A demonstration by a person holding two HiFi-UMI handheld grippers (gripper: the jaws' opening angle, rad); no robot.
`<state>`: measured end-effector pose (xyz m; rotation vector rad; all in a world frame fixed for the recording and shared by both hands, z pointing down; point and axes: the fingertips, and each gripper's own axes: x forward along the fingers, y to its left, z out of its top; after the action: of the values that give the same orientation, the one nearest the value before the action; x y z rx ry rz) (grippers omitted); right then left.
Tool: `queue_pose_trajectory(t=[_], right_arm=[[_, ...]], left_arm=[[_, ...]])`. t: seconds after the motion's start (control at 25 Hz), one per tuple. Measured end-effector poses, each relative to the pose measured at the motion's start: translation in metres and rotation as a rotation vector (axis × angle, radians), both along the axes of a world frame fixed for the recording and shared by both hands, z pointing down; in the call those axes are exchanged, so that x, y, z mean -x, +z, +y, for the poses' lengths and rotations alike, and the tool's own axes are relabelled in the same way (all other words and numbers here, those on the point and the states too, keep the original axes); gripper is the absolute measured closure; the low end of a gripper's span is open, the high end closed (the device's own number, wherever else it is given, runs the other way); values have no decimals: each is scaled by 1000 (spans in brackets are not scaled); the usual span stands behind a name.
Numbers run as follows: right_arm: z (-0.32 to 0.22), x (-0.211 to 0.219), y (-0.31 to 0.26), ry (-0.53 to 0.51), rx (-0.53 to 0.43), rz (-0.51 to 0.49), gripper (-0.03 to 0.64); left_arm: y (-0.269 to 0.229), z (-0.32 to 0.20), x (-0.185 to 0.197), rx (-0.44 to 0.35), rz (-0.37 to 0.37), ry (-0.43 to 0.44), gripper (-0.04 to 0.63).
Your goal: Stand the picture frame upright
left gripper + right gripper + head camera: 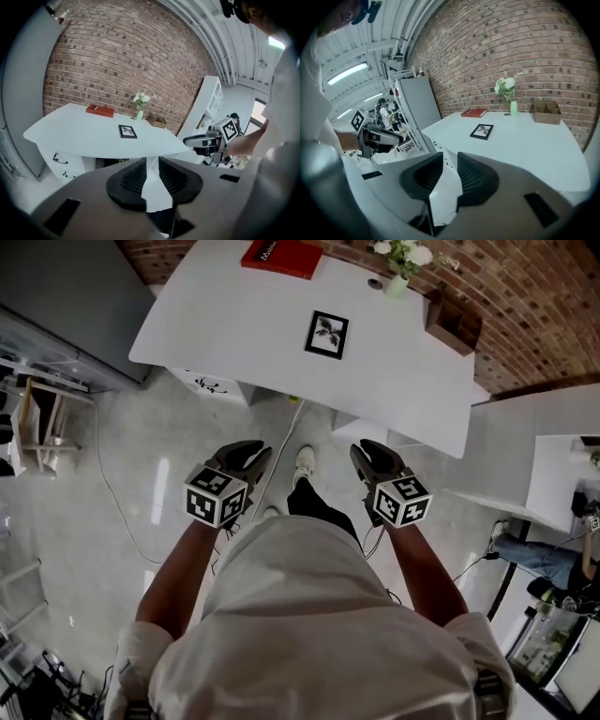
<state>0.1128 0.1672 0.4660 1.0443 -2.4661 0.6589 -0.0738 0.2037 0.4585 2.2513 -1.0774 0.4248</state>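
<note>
Artwork in picture frame (326, 335) is indistinctly small.

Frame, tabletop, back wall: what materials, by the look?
Picture frame: thin black border, matte; wood or plastic, cannot tell from here. Table: smooth, even white top, probably laminate or painted board. Wall: bare red-brown brick, rough, with pale mortar lines showing.
</note>
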Motion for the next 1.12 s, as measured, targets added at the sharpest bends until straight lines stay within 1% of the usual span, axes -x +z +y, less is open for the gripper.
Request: queue_pose_trajectory(t=[0.2,0.36,0.48,0.72,0.92,1.0,1.12], right_arm=[[-73,0,6,-33,23,-12,534],[-128,-6,13,-53,40,-29,534],[-161,-9,20,-74,47,-39,534],[-218,-21,39,-92,67,-40,534],[-249,-23,58,-93,109,-42,534],[-260,-22,64,-92,123,-44,534],[-275,-19,78,-86,151,-39,534]], left_arm=[[-1,-62,-4,24,-26,-20,517],[1,-112,-17,39,-39,-35,517],[2,-145,-26,45,-62,-35,517],[11,-210,-41,41,-112,-22,517],[27,-252,-45,59,-124,-3,517],[37,-268,-44,80,-124,14,517],[56,-288,-42,129,-95,35,517]])
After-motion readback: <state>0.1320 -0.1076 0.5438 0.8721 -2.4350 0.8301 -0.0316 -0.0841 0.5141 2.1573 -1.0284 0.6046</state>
